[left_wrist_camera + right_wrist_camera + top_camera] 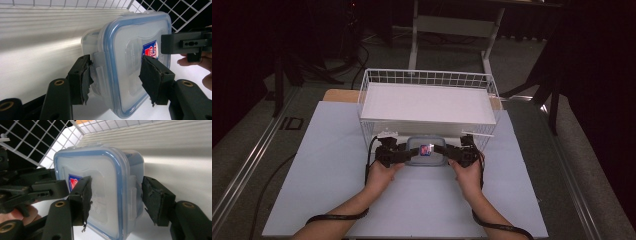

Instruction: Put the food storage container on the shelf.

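Observation:
A clear plastic food container with a blue-sealed lid and a red-and-blue label is held between both grippers, just in front of the wire basket. My left gripper clamps its left edge. In the left gripper view its pads press on the side clip and the lid of the container, with the gripper shut on it. My right gripper holds the opposite edge. In the right gripper view one pad lies on the lid of the container and the other sits at its underside, the gripper closed around it.
The white wire basket stands at the back of the pale table board, with a flat white panel inside it. Its front wall is close behind the container. The metal legs of a table frame stand on the dark floor beyond.

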